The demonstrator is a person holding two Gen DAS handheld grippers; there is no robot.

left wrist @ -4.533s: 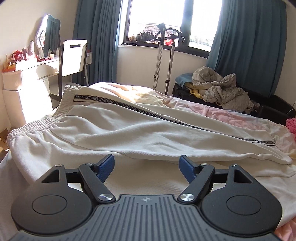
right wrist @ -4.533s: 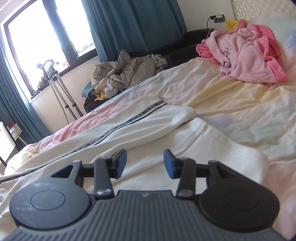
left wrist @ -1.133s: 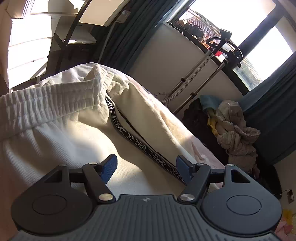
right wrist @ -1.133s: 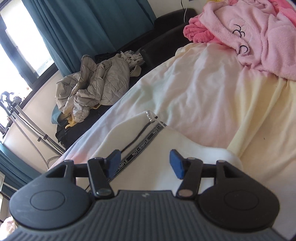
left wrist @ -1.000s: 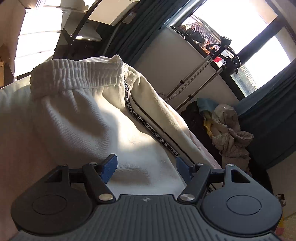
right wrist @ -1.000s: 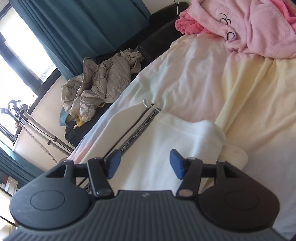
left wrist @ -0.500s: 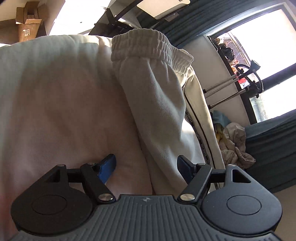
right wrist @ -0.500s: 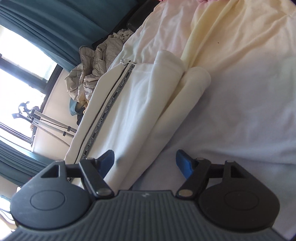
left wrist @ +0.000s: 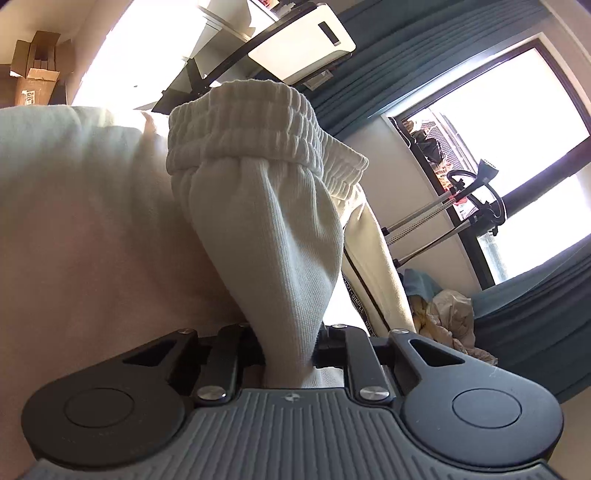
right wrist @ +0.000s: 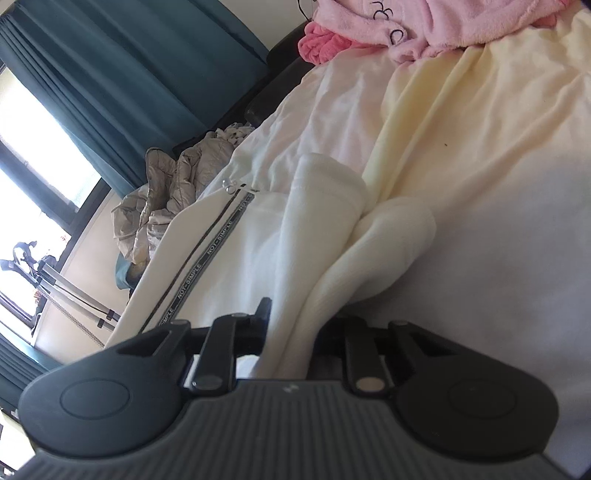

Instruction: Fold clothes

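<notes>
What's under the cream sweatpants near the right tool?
The sweatpants lie on the pale pink-and-yellow bedsheet, which shows all around the leg ends. The right tool is closing on the stacked leg edges. Anything beneath the fabric itself is covered.

We've got a bright room here: sun pours through a big dark-framed window (left wrist: 517,155) flanked by teal curtains (right wrist: 122,74). A pastel sheet covers the bed (right wrist: 480,166), with a pink fluffy robe (right wrist: 443,26) heaped at its far end. Beside the bed a grey quilted jacket (right wrist: 173,192) sits crumpled, crutches (left wrist: 443,218) lean under the window, and cardboard boxes (left wrist: 33,70) stand by the wall.
</notes>
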